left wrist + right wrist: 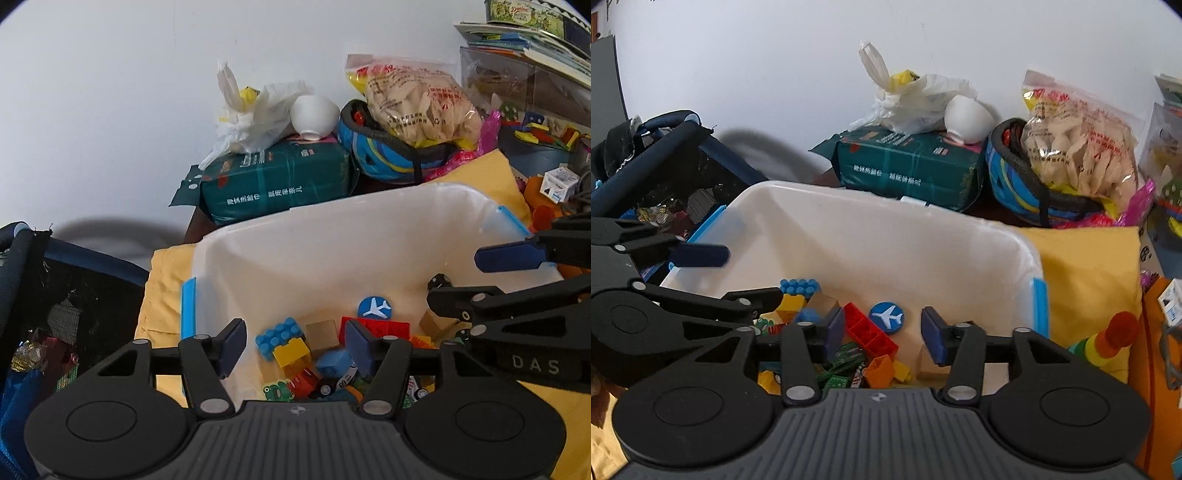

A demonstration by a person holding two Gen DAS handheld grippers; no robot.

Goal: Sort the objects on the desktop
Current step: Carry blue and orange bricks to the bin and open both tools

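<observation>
A white plastic bin [332, 240] with blue clips stands on a yellow cloth; it also shows in the right wrist view [886, 236]. It holds several toy bricks, among them a red one [870, 332], a yellow one [291, 352] and a round blue airplane disc [373, 307] [886, 317]. My left gripper [291, 343] is open and empty above the bin's near left part. My right gripper [882, 332] is open and empty above the bin's near right part. Each gripper shows in the other's view, the right one [480, 280] and the left one [713, 273].
Behind the bin lie a green package [277, 181], a white bag [251, 114], a white bowl [314, 116], a blue helmet [384, 151] and a snack bag [417, 107]. A dark mesh basket [55, 302] stands left. A stacking ring toy [1108, 343] and boxes are right.
</observation>
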